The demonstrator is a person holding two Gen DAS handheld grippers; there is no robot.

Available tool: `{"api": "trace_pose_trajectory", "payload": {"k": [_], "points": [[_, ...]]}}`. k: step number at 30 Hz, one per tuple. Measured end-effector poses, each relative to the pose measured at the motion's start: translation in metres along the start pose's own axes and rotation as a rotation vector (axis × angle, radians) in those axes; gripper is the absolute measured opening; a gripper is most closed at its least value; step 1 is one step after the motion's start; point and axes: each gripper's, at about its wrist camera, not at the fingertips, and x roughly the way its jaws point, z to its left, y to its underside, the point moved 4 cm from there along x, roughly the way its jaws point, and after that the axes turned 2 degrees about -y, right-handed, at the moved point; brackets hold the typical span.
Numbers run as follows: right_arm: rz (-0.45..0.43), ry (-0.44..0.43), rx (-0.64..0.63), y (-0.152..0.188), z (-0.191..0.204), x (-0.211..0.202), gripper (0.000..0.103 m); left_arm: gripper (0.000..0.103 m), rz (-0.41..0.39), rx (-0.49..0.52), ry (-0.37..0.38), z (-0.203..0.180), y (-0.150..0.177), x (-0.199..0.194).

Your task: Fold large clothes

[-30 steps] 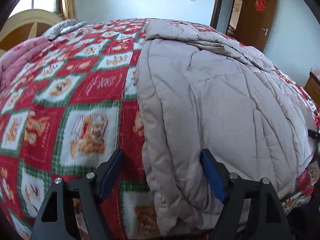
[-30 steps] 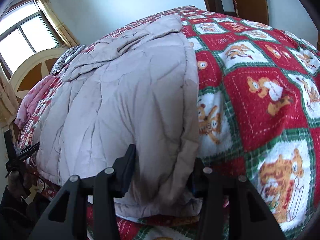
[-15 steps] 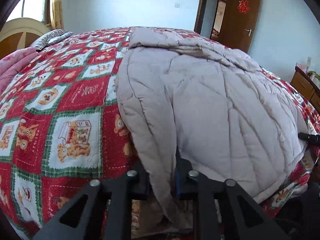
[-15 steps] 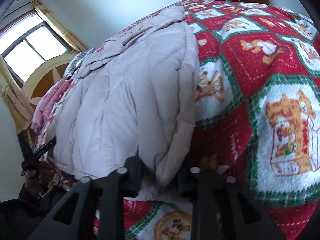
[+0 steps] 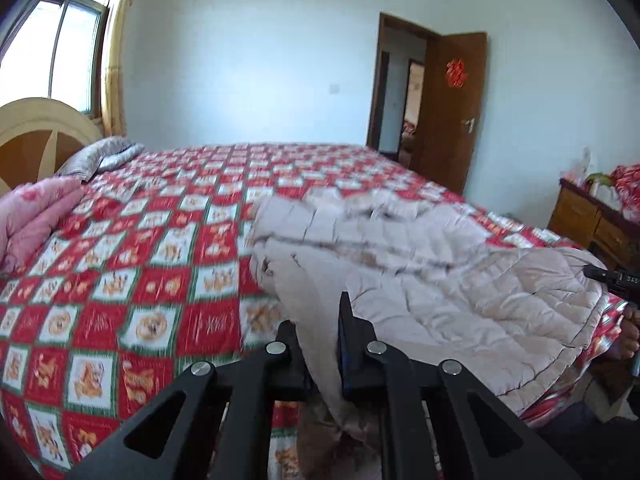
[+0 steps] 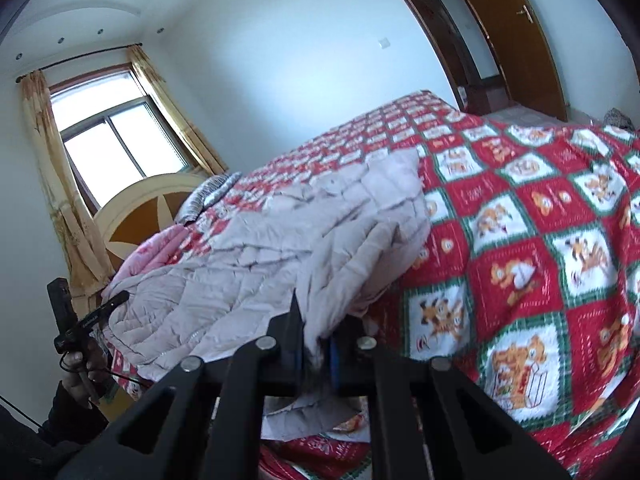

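A pale beige quilted down coat (image 5: 472,280) is spread across the near part of a bed, its puffy stitched panels creased and softly bunched. Its near hem is raised off the bedspread at two corners. One corner is pinched between the blue-padded jaws of the left gripper (image 5: 322,344); the jaws have just been closing and are now clamped on the fabric, which hangs below them in a limp fold. The other corner of the coat (image 6: 280,256) is caught in the same way by the right gripper (image 6: 314,344), whose jaws have likewise just been closing and are pressed on a bunched edge of cloth. Both grippers are pointed slightly downward toward the bed.

Beneath the coat lies a bedspread (image 5: 132,280) in a red, green and white check with small cartoon-animal panels. A pink folded quilt (image 5: 32,220) and a grey striped pillow (image 5: 100,158) are seen by the rounded cream headboard (image 5: 40,128). A brown wooden door (image 5: 456,108) stands open beyond the bed, and a window (image 6: 116,140) with yellow curtains is set behind the headboard.
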Motion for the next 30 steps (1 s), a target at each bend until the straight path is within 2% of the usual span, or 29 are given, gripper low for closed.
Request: {"api": "trace_pose_trajectory", "payload": {"k": [5,8,10,12,16,20,25,28,30], "points": [[-0.120,-0.070,-0.024,-0.037,0.029,-0.043,0.011,0.009,-0.127,0.018,0.044,-0.006,-0.035,-0.051],[-0.141,-0.075,-0.026,-0.056,0.030,-0.036,0.011,0.009,-0.161,0.059,0.048,-0.002,-0.047,-0.052],[-0.134,-0.066,-0.030,-0.067,0.023,-0.014,0.011,0.009,-0.134,0.095,0.036,0.002,-0.054,-0.025],[-0.103,-0.058,0.009,-0.082,0.007,0.024,0.011,0.010,-0.087,0.127,0.011,0.007,-0.061,0.017],[-0.058,0.011,0.086,-0.109,-0.034,0.100,0.011,0.013,0.008,0.088,-0.033,0.029,-0.077,0.100],[-0.005,0.022,0.233,-0.127,-0.082,0.151,0.011,0.018,0.102,-0.023,0.049,0.055,-0.090,0.168],[0.046,0.113,0.236,-0.150,-0.112,0.205,0.011,0.021,0.135,-0.088,0.106,0.068,-0.116,0.204],[0.066,0.167,0.252,-0.157,-0.128,0.232,0.011,0.022,0.120,-0.109,0.140,0.080,-0.128,0.213],[0.071,0.201,0.241,-0.160,-0.133,0.250,0.010,0.023,0.146,-0.114,0.134,0.086,-0.129,0.227]]}}
